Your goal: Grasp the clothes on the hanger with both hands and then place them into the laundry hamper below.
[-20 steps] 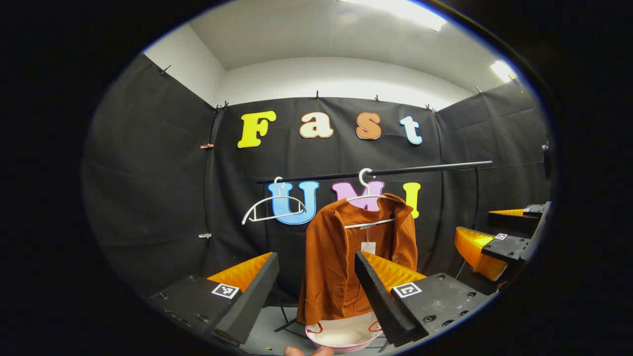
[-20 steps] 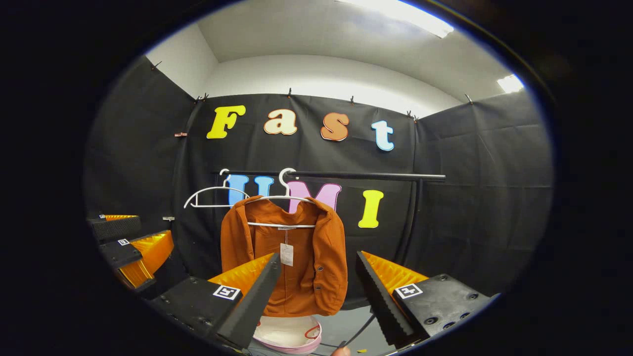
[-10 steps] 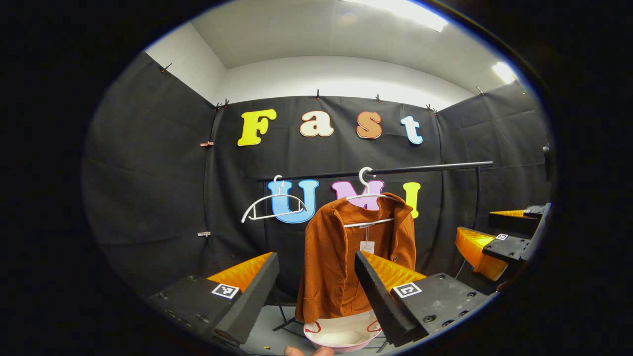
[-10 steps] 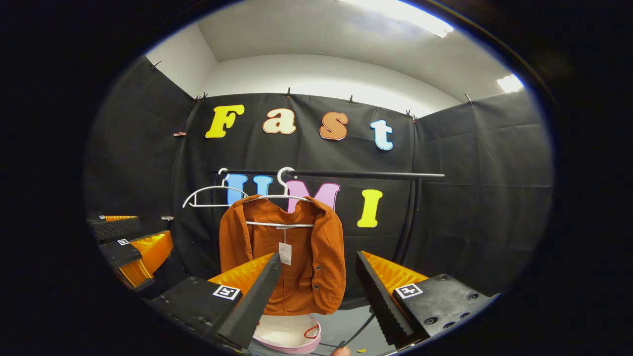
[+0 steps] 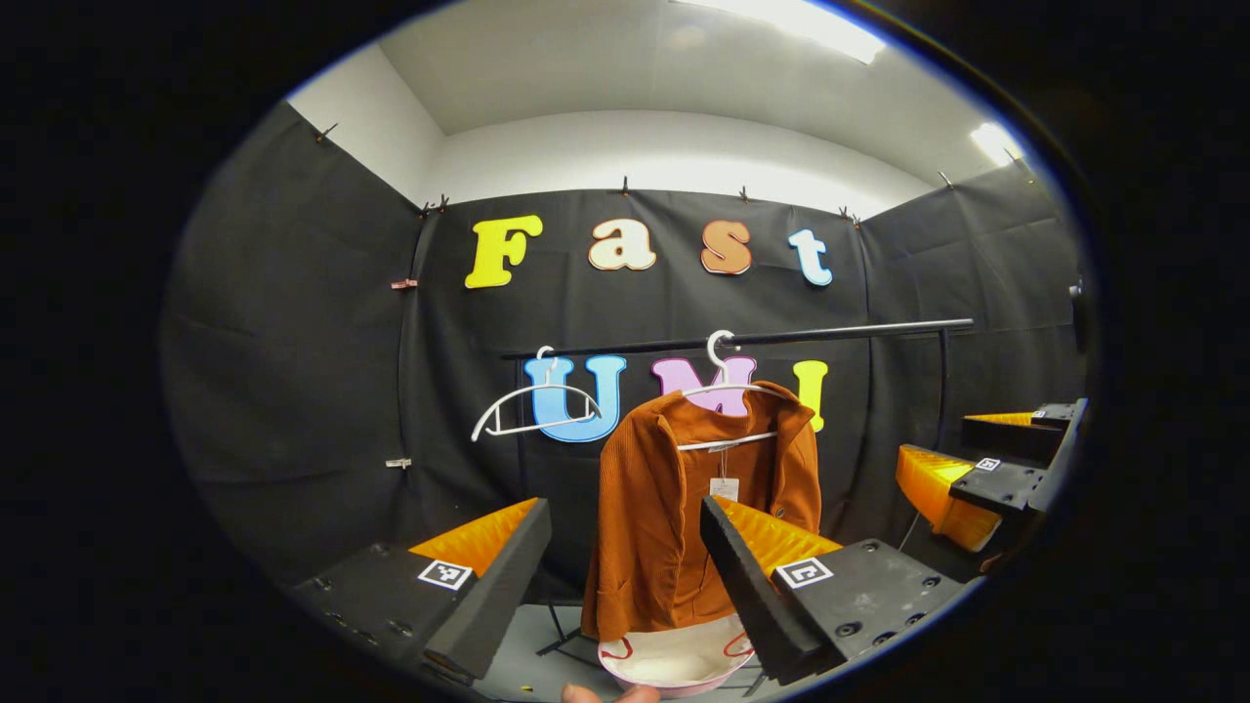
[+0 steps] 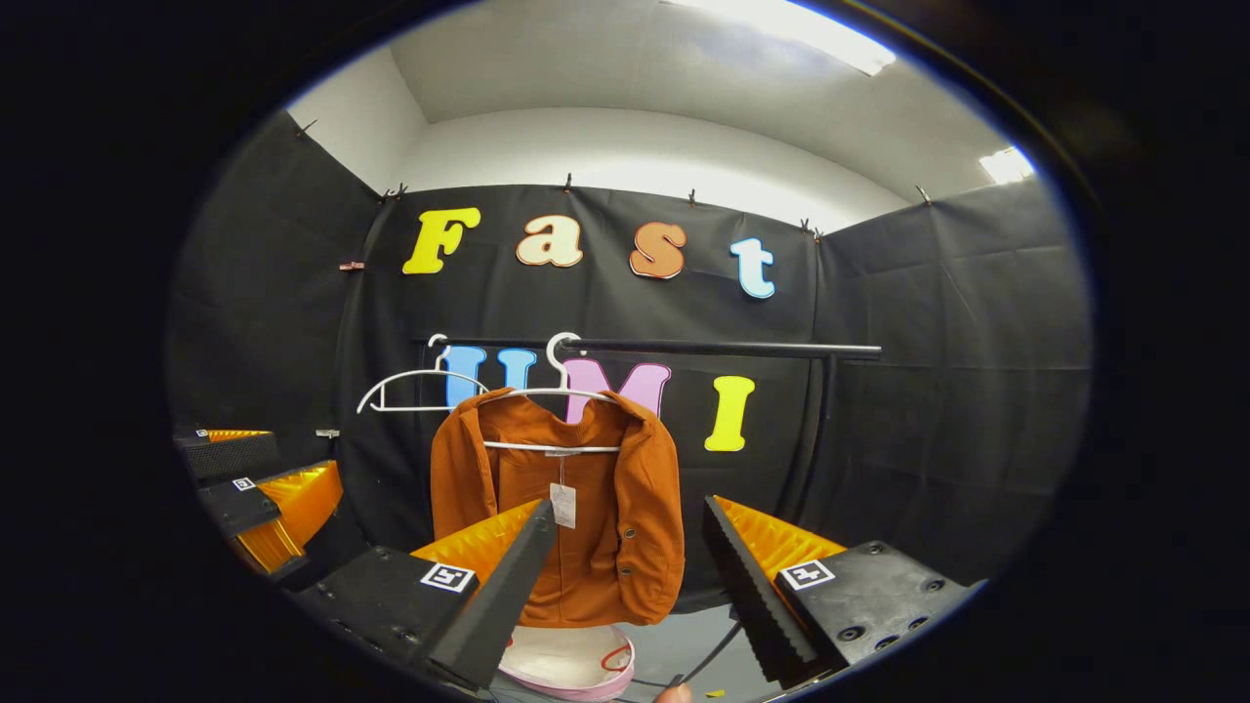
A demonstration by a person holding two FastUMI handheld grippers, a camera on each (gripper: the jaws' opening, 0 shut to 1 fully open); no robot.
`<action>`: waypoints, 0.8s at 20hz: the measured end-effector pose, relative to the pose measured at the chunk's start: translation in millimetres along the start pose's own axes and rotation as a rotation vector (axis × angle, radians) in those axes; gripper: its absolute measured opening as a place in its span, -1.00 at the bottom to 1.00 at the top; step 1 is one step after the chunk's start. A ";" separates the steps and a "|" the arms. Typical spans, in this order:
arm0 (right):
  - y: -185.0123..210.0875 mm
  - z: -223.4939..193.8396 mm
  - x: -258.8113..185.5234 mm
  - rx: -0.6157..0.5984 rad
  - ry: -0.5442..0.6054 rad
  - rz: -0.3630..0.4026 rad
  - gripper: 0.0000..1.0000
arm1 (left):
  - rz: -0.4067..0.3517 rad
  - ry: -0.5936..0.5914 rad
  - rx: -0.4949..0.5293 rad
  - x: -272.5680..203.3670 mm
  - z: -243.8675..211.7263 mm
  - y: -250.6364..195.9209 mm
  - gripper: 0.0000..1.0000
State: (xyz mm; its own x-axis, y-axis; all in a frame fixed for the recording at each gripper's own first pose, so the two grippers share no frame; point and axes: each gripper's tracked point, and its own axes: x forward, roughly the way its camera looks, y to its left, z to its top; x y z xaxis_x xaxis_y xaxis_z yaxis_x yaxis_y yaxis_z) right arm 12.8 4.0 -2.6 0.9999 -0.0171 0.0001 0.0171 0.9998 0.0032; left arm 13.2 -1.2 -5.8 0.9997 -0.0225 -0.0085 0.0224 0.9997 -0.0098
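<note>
An orange-brown jacket hangs on a white hanger from a black rail. Under it stands a round pink-and-white hamper. My left gripper is open, well short of the jacket, with nothing between its fingers. My right gripper is open too, also short of the jacket. The right gripper appears at the right edge of the left gripper view. In the right gripper view the left gripper appears at the left.
An empty white hanger hangs on the rail to the left of the jacket. The rail's stand runs down at the right, its feet on the grey floor. Black cloth walls close the booth on three sides.
Both views have shifted only slightly; the jacket sits a touch lower and left in the left gripper view. Both grippers stay open.
</note>
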 end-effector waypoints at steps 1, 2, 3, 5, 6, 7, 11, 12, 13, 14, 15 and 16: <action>1.6 0.6 2.5 0.003 0.003 -0.001 0.95 | -0.008 0.004 0.001 3.2 -0.9 0.2 0.94; 3.8 0.3 4.6 0.005 0.004 -0.003 0.95 | -0.016 0.007 0.000 7.1 -2.0 0.2 0.94; 3.9 0.7 7.5 0.006 0.002 -0.006 0.95 | -0.029 0.009 -0.004 10.9 -2.9 -0.7 0.94; 0.8 2.6 18.2 -0.001 -0.011 -0.028 0.94 | -0.058 0.001 -0.011 22.3 -3.7 -5.9 0.94; 0.6 2.4 24.9 -0.003 -0.015 -0.036 0.94 | -0.066 -0.003 -0.009 30.2 -3.5 -8.0 0.94; -0.5 2.6 31.3 -0.006 -0.021 -0.042 0.94 | -0.072 -0.004 -0.007 39.9 -5.6 -10.5 0.94; -10.7 1.1 59.6 -0.012 -0.027 -0.057 0.94 | -0.088 -0.013 -0.010 82.3 -9.0 -25.8 0.94; -13.0 0.2 66.7 -0.010 -0.027 -0.058 0.92 | -0.090 -0.012 -0.009 94.6 -9.7 -30.3 0.94; -14.7 -0.5 73.3 -0.007 -0.029 -0.056 0.95 | -0.089 -0.010 -0.009 107.7 -12.6 -35.1 0.94; -16.6 -2.4 81.2 -0.004 -0.029 -0.052 0.94 | -0.083 -0.008 -0.008 120.5 -14.2 -38.7 0.94; -17.8 -4.3 86.6 -0.001 -0.029 -0.047 0.94 | -0.073 -0.009 -0.008 133.9 -15.9 -41.3 0.94; -19.7 -7.7 94.3 0.003 -0.027 -0.042 0.94 | -0.062 -0.010 -0.008 146.6 -16.9 -43.2 0.94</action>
State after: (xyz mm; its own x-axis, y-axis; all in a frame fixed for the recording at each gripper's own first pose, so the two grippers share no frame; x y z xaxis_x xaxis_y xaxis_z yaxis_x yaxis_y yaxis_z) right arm 106.7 -17.3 -10.4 0.9979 -0.0590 0.0271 0.0589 0.9982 0.0064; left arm 158.6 -47.8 -23.6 0.9965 -0.0840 0.0020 0.0841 0.9963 -0.0176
